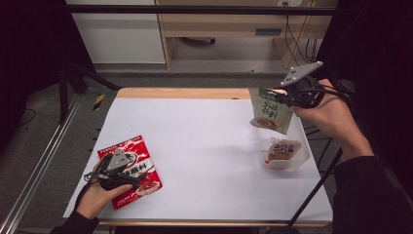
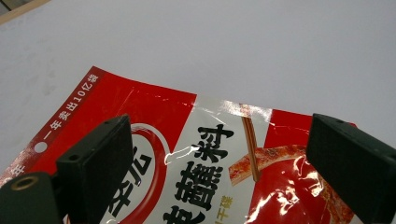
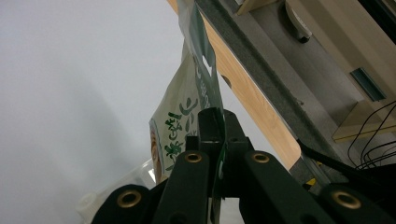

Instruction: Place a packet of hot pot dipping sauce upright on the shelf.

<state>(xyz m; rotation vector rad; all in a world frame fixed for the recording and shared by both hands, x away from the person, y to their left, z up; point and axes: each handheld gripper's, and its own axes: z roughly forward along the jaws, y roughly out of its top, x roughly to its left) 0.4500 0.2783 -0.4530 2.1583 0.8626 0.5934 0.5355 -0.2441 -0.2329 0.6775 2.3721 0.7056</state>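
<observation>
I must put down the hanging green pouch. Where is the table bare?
Bare: the white table between the red packet and the clear packet, and its far side. Crowded: the right edge under the green pouch.

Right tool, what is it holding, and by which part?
The right tool is shut on the green and cream sauce packet, pinching its top edge so the packet hangs in the air above the table.

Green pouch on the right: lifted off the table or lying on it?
Lifted. The green pouch hangs from the right gripper, whose jaws pinch its top edge, above the white table.
</observation>
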